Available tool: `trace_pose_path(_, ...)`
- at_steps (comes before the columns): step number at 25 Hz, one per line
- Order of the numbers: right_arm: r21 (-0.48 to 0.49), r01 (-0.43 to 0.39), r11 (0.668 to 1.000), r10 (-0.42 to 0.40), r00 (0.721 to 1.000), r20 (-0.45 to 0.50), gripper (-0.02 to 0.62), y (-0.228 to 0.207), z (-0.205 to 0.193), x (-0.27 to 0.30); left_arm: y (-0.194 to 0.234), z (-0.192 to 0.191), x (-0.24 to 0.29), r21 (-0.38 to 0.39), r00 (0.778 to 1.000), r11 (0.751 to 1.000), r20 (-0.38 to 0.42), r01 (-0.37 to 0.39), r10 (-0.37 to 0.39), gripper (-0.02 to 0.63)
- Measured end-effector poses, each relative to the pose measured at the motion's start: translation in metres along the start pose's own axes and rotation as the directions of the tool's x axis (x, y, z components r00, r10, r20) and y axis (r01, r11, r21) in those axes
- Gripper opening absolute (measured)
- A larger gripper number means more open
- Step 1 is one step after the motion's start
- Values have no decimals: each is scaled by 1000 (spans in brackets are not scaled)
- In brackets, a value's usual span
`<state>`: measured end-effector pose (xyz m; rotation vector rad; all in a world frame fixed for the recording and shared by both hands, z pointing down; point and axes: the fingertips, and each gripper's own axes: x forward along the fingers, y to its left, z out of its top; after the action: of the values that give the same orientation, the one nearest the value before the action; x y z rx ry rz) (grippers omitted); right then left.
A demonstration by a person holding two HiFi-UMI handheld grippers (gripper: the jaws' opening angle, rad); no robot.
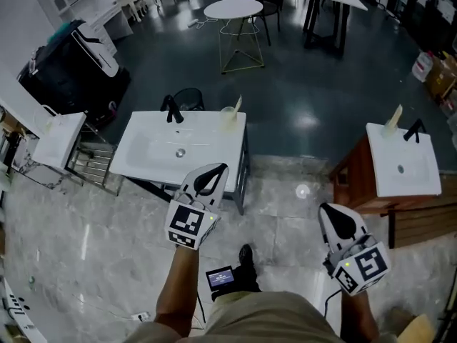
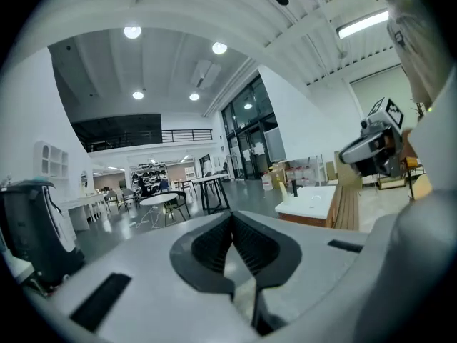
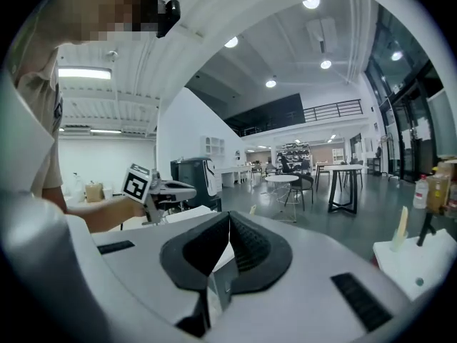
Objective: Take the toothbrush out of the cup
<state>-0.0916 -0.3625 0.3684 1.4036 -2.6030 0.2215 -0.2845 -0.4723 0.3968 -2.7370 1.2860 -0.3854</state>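
Two washbasins show in the head view. A pale toothbrush [image 1: 236, 106] stands in a clear cup [image 1: 228, 116] at the back right corner of the white sink [image 1: 153, 152], beside a black faucet [image 1: 171, 109]. A second toothbrush [image 1: 393, 119] stands on the sink with a wooden cabinet [image 1: 421, 181]. My left gripper [image 1: 216, 171] is shut and empty, held in front of the white sink's near edge. My right gripper [image 1: 332, 213] is shut and empty, left of the wooden cabinet. Both gripper views show the jaws closed with nothing between them: left gripper [image 2: 232, 220], right gripper [image 3: 228, 220].
A round white table [image 1: 233, 9] and dark tables stand farther back. A black cart [image 1: 71, 73] and a small side basin [image 1: 61, 138] with a metal rack are at the left. Open marble floor lies between the two sinks.
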Motion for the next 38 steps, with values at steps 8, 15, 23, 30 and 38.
trace_pose_path(8,58,121,991,-111,984,-141,5,-45,-49,63,91,-105,176,17,985,1000,-170,25,-21,83)
trace_pose_path(15,100,238,966,-208,947,-246,5,-89,-94,89,144,-191,303,62,963,998,-270,4,13,195)
trace_pose_path(23,138,297,945,-242,918,-315,6,-113,-129,121,176,-233,365,93,952,996,-303,-13,41,213)
trace_pose_path(30,144,295,945,-233,911,-340,5,-111,-140,138,181,-243,369,79,955,997,-295,-13,36,212)
trace_pose_path(38,130,298,946,-233,901,-365,5,-114,-144,139,182,-239,366,70,961,997,-271,-40,58,66)
